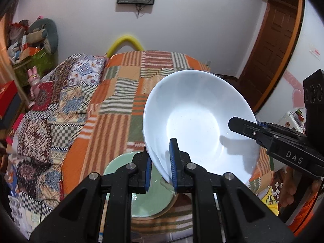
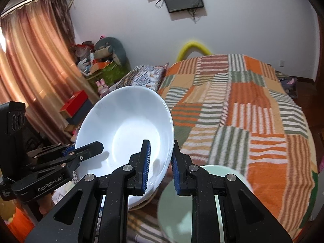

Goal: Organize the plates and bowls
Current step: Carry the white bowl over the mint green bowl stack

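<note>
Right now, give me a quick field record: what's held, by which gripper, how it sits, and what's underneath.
held: white bowl
left gripper: shut on the bowl's near rim
right gripper: shut on the opposite rim
bowl attitude: tilted, raised, inside empty
below: green plate, lying flat, partly hidden by the grippers
backdrop: bed with striped patchwork quilt
</note>
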Available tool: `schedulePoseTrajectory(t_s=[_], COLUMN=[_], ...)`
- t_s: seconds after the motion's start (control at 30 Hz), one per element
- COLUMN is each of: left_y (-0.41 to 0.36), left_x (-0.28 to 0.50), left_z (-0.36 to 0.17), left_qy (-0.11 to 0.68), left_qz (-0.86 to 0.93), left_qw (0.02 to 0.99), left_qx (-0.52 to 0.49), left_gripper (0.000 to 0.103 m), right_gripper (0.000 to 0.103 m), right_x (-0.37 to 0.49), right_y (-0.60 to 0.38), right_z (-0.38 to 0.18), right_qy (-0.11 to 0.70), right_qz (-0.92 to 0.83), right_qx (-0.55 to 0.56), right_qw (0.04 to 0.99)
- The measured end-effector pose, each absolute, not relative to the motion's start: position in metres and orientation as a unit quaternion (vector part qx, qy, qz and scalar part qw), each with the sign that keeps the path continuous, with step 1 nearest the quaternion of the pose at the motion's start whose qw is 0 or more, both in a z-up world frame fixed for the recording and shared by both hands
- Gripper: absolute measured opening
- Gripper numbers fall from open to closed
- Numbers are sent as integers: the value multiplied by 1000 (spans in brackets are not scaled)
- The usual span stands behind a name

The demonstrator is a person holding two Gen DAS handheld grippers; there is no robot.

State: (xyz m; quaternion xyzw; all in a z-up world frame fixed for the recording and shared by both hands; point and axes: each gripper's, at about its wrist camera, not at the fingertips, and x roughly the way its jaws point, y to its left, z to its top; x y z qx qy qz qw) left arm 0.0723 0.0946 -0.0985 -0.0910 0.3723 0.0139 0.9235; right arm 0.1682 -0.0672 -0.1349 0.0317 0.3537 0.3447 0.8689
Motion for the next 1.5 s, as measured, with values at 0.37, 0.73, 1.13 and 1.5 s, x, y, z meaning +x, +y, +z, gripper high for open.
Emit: schedulePoseTrajectory(t_s=[0.37,0.73,1.13,1.5], left_y=[136,159,168,165], left_x=[49,45,50,58], left_z=[-138,-174,-204,-218], left_qy=[400,424,444,453], left_qz=[41,58,70,88], left_qw=[907,890,876,874], left_qx=[-127,-155,-173,-152], left_gripper=[15,15,15,15], right_gripper=[18,18,18,18], right_x=[153,145,145,148], right_y=[-24,0,13,18], right_z=[-160,-190,-216,-233], right_qy=[383,422,460,484], right_qz=[364,367,359,354], right_qx=[9,-8,-21,-24], right_qw=[849,829,812,800])
